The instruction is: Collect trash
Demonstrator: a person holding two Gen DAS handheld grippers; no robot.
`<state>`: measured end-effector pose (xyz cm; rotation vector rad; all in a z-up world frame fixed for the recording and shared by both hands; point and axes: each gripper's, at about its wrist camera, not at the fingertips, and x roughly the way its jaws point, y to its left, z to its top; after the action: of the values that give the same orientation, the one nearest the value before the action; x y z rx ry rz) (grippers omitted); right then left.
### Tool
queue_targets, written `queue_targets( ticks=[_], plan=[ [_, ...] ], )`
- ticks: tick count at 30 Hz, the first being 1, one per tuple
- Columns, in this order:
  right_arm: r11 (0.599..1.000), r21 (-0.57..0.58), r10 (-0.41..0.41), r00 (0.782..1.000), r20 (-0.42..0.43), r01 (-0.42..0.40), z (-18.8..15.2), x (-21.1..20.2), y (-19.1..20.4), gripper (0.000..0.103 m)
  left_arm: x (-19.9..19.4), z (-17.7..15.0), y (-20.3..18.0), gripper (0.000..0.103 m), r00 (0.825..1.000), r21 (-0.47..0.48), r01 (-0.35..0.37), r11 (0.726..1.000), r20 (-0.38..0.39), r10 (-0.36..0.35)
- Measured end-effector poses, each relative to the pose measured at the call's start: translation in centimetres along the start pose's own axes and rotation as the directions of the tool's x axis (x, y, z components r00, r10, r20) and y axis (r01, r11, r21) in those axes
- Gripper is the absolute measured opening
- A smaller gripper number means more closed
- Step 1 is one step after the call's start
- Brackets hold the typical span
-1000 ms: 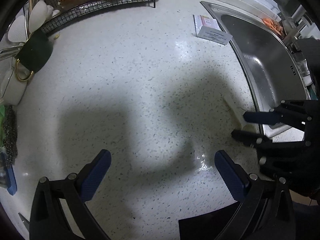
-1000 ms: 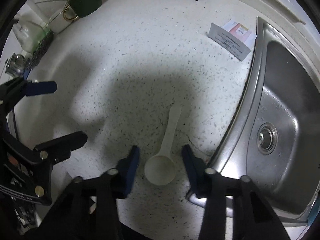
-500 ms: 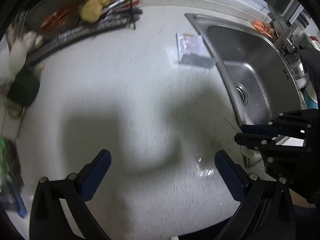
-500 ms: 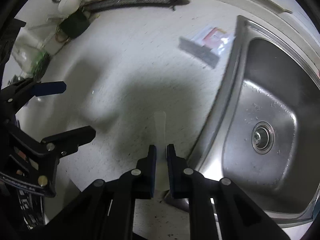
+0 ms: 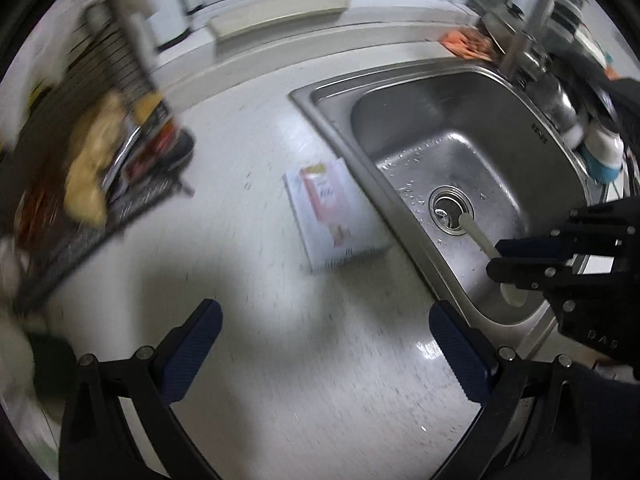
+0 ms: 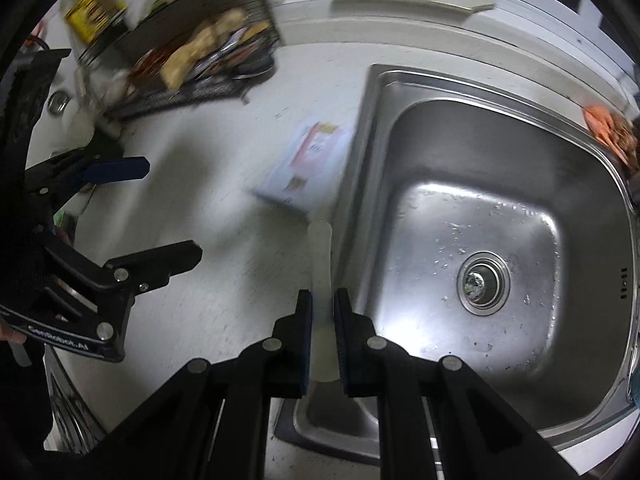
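My right gripper is shut on a white plastic scoop and holds it off the counter, its handle pointing forward by the sink's left rim. In the left wrist view the right gripper holds the scoop over the sink basin. A flat paper packet with pink print lies on the white speckled counter beside the sink; it also shows in the right wrist view. My left gripper is open and empty above the counter, short of the packet.
A black wire dish rack with food wrappers stands at the back left, also in the right wrist view. The steel sink with its drain fills the right. A tap and bottles stand at the sink's far right.
My right gripper closed on the scoop and lifted it off the counter toward the sink. Both grippers moved forward and right; the packet is now much nearer.
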<state>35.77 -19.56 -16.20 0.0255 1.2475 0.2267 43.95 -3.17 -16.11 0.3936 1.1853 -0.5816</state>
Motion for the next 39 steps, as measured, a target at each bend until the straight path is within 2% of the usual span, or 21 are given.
queue_targets(
  ticks=[7,11,16,20,22,24,25,27,29,35,39],
  plan=[
    [0.999,0.042,-0.014,1.0,-0.016,0.015,1.7,0.7,-1.3,0.01,3.2,2.6,-0.1,0.103,0.998,0.145,0.036,0.989,-0.047,-0.03],
    [0.998,0.059,-0.022,0.999,-0.026,0.023,2.5,1.2,-1.9,0.01,5.2,3.5,-0.3,0.103,0.997,0.183,0.04,0.982,-0.072,-0.027],
    [0.996,0.078,-0.037,0.998,-0.042,0.04,3.1,2.0,-2.7,0.01,7.2,3.4,-1.1,0.101,0.993,0.225,0.078,0.971,-0.108,-0.054],
    [0.993,0.103,-0.046,0.998,-0.047,0.05,3.3,2.3,-3.3,0.01,8.6,2.7,-1.6,0.064,0.987,0.23,0.102,0.968,-0.143,-0.07],
    [0.992,0.111,-0.05,0.998,-0.046,0.055,3.3,2.4,-3.3,0.01,8.4,2.5,-2.0,0.051,0.991,0.251,0.089,0.964,-0.122,-0.06],
    [0.992,0.116,-0.054,0.998,-0.044,0.059,3.4,2.5,-3.2,0.01,8.1,2.5,-2.2,0.03,0.989,0.231,0.108,0.967,-0.124,-0.08],
    [0.991,0.118,-0.054,0.998,-0.041,0.059,3.4,2.4,-3.2,0.01,7.9,2.5,-2.3,0.023,0.986,0.212,0.13,0.969,-0.128,-0.104],
    [0.992,0.115,-0.048,0.998,-0.036,0.052,3.5,2.2,-2.9,0.01,7.6,2.1,-2.6,0.007,0.987,0.2,0.123,0.972,-0.123,-0.1],
    [0.994,0.101,-0.044,0.999,-0.023,0.046,3.3,1.8,-2.5,0.01,7.1,1.5,-2.9,0.001,0.989,0.17,0.118,0.978,-0.111,-0.1],
    [0.997,0.058,-0.042,0.999,0.009,0.041,2.4,-0.2,-1.5,0.01,3.6,0.5,-1.8,0.0,0.994,-0.015,0.101,0.995,-0.025,-0.102],
    [0.999,0.035,-0.036,0.999,0.041,0.035,1.6,-1.8,-0.7,0.01,0.6,-0.1,-1.7,0.0,0.994,-0.075,0.106,0.992,0.037,-0.103]
  ],
)
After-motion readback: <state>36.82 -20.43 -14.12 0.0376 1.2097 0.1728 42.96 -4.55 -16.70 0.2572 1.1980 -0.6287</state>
